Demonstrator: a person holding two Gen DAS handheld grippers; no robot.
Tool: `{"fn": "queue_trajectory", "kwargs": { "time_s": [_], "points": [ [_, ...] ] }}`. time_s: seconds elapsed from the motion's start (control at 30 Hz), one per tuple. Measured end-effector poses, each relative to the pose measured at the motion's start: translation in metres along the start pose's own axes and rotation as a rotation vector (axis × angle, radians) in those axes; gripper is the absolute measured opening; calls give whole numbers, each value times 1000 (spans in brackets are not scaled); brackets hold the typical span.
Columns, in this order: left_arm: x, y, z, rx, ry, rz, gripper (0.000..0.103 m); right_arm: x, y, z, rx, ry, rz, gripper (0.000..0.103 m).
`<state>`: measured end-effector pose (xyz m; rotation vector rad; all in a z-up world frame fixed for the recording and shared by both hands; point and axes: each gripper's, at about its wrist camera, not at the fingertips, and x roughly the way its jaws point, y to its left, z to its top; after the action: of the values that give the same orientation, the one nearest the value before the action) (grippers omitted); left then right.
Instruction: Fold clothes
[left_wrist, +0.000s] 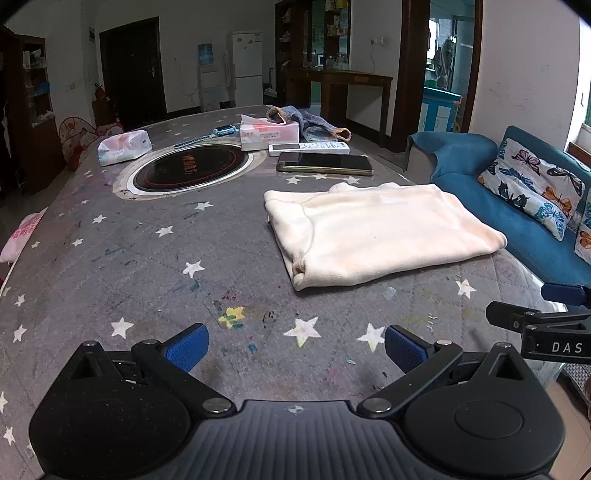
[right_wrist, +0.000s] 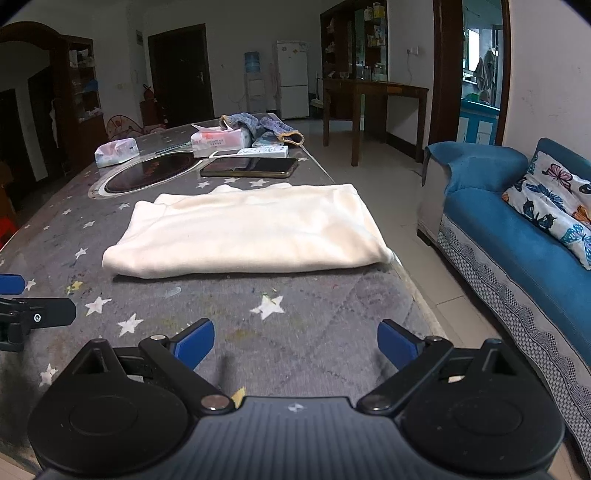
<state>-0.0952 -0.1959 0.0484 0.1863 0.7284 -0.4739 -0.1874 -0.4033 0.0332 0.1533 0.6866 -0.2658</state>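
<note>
1. The left gripper (left_wrist: 296, 345) hovers over the near part of the table (left_wrist: 110, 266), its blue pads spread wide with nothing between them.
2. The right gripper (right_wrist: 295, 341) sits just beside it, over the near right corner, jaws equally wide and empty (only the star-print cloth shows in the gap).
3. A cream garment (right_wrist: 247, 232) lies folded into a flat rectangle along the table's right edge, ahead of both grippers and apart from them.
4. Beyond it, toward the far edge, a dark phone (left_wrist: 325, 163) lies beside a white remote (left_wrist: 309, 148), with a tissue box (left_wrist: 269, 132) and a bluish knit item (left_wrist: 306, 118) behind.
5. A round inset cooktop (left_wrist: 190, 169) sits mid-table, a soft tissue pack (left_wrist: 124, 146) at the far left corner.
6. A blue sofa (right_wrist: 517, 229) with a butterfly cushion (right_wrist: 554, 206) stands past the right edge.
</note>
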Motion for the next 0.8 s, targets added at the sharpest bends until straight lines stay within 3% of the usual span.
{"fn": "queue_trajectory", "kwargs": {
  "time_s": [0.8],
  "points": [
    [-2, -8, -9, 21, 14, 11, 103, -3, 7, -9, 5, 15, 23, 97]
  ]
}}
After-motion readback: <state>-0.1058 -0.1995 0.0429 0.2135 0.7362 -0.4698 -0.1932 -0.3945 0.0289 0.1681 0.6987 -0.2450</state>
